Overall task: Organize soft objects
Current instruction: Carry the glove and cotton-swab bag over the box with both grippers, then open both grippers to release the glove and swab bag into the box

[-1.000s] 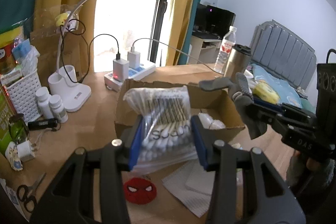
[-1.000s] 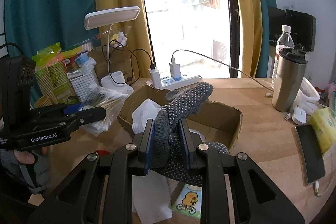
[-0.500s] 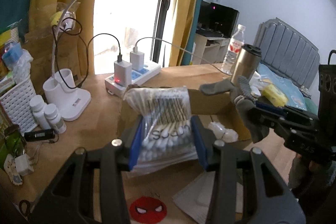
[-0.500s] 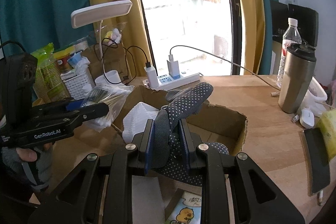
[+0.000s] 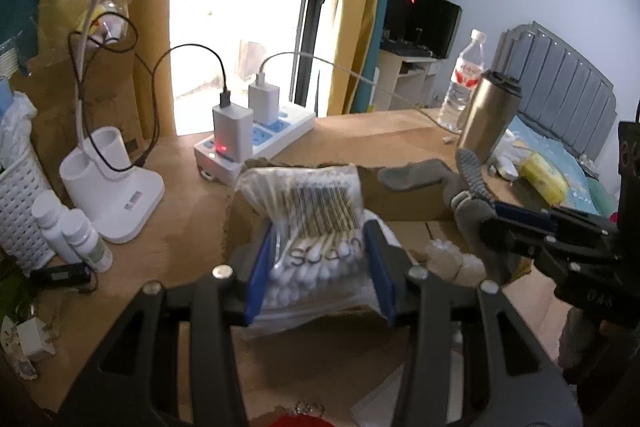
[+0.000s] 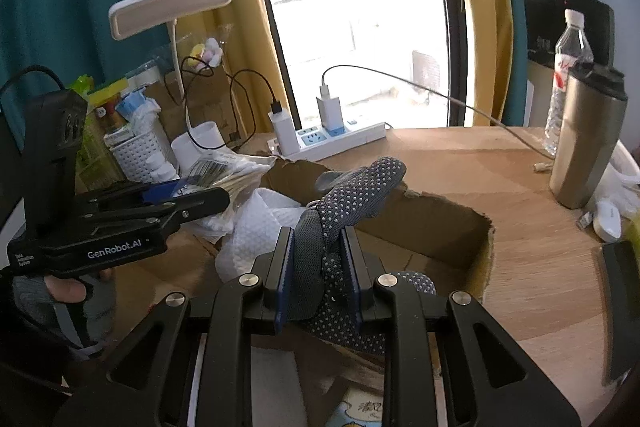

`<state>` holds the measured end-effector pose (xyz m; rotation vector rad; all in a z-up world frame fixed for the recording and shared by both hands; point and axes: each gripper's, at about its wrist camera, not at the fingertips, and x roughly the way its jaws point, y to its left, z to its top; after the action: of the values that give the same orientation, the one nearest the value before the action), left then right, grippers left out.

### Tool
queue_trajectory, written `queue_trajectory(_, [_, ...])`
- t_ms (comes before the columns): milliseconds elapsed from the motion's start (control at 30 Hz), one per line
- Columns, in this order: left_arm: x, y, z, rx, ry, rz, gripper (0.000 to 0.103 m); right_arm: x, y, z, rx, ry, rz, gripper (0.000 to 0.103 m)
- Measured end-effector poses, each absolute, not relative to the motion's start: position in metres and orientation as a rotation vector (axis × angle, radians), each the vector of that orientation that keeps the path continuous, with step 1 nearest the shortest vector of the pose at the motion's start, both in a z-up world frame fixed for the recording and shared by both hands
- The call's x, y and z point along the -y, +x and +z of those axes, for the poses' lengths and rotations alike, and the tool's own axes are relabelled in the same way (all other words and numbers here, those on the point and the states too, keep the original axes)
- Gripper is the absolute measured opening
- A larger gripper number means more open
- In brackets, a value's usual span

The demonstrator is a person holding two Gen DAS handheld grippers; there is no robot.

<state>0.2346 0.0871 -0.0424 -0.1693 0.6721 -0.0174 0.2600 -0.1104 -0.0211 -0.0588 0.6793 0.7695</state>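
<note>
My left gripper (image 5: 318, 267) is shut on a clear bag of cotton swabs (image 5: 312, 223) and holds it over the near left edge of an open cardboard box (image 5: 400, 199). My right gripper (image 6: 320, 267) is shut on a grey dotted glove (image 6: 344, 203) and holds it above the same box (image 6: 440, 227). White tissue paper (image 6: 264, 227) lies inside the box. The right gripper and glove also show in the left wrist view (image 5: 472, 195); the left gripper with the bag shows in the right wrist view (image 6: 192, 203).
On the wooden desk (image 6: 500, 163) stand a white power strip with chargers (image 5: 252, 143), a white desk lamp (image 5: 112, 195), small white bottles (image 5: 76, 235), a white basket (image 5: 16, 211), a steel tumbler (image 6: 584, 139) and a water bottle (image 5: 464, 83). A phone (image 6: 620, 307) lies at the right.
Both grippers have moved forward toward the box with their loads. The bag of swabs now hangs over the box's edge, and the glove is farther over the box.
</note>
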Motion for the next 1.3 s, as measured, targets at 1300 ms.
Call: queue_trajectory(1300, [-0.092, 0.249, -0.061, -0.749, -0.158, 0.019, 0.061, 0.096, 0.267, -0.035, -0.763, -0.088, 0.728, 0.047])
